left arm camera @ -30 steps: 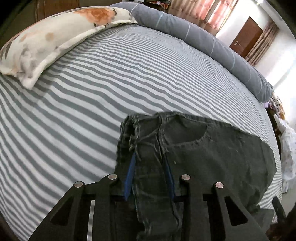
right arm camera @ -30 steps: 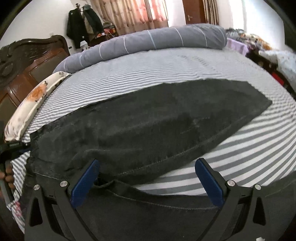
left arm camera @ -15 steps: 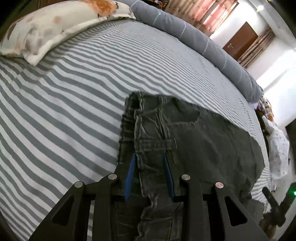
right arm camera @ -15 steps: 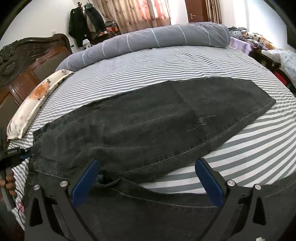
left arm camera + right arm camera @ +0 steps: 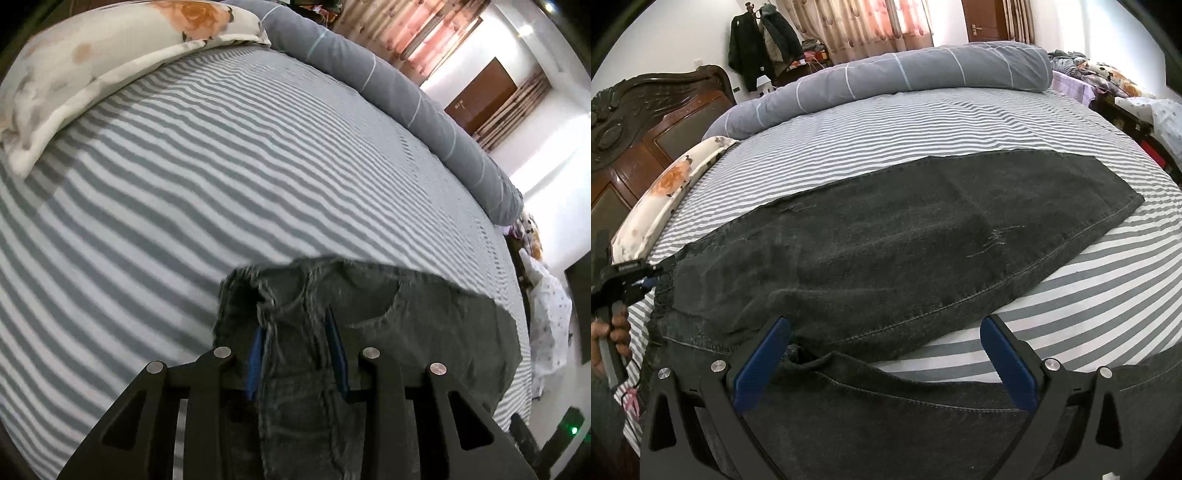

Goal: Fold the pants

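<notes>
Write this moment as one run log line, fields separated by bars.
step: fold pants | left gripper: shut on pants waistband | right gripper: open over crotch | pants: flat on bed

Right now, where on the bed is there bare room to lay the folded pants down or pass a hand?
The striped sheet is bare between the pants and the rolled grey duvet, and in front of the floral pillow. A narrower bare strip lies between the two pant legs. It is crowded at the waistband, where the left gripper clamps the denim; the right gripper hangs open over the near leg.

Striped bed (image 5: 923,122), carved dark headboard (image 5: 646,110), pink curtains (image 5: 849,22), brown door (image 5: 984,20).
</notes>
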The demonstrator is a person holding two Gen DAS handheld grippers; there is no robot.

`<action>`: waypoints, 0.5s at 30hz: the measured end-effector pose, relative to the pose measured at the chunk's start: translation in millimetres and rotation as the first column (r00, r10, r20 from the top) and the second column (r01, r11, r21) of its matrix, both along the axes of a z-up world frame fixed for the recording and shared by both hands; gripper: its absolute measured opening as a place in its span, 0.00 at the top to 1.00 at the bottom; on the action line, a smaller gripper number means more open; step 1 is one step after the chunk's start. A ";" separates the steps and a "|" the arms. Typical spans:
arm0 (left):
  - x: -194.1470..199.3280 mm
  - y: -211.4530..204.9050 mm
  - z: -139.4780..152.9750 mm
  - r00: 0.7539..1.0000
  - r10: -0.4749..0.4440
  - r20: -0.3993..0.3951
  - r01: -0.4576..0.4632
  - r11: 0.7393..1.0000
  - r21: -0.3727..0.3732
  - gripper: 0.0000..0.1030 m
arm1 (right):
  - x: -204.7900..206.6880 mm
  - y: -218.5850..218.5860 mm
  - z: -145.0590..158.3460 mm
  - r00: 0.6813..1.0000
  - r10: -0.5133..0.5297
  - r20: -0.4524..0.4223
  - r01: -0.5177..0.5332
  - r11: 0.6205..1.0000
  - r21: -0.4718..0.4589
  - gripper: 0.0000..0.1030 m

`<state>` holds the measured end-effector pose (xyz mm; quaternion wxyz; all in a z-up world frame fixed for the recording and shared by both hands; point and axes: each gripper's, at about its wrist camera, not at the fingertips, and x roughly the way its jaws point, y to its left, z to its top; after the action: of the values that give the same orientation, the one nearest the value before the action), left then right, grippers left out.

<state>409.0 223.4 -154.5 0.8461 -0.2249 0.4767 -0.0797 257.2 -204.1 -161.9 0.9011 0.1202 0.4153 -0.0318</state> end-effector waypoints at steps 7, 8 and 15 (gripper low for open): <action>17.9 2.6 -6.8 0.998 0.051 -0.033 -0.054 0.996 -0.066 0.69 | 2.2 -2.1 -0.7 1.000 0.003 -0.013 -0.003 1.000 0.010 0.01; 16.8 1.3 -6.2 0.998 0.056 -0.026 -0.058 0.997 -0.056 0.71 | 2.3 -2.2 -0.5 1.000 0.004 -0.012 -0.004 1.000 0.011 0.01; 2.7 -6.8 5.6 0.996 0.067 0.067 -0.068 0.998 0.012 0.95 | 19.7 -3.1 -1.2 0.995 0.091 -0.040 -0.094 0.993 -0.071 0.01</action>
<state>411.7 216.6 -148.8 0.8653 -0.2319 0.4410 -0.0553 276.9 -207.2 -163.1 0.8976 0.0672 0.4355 -0.0073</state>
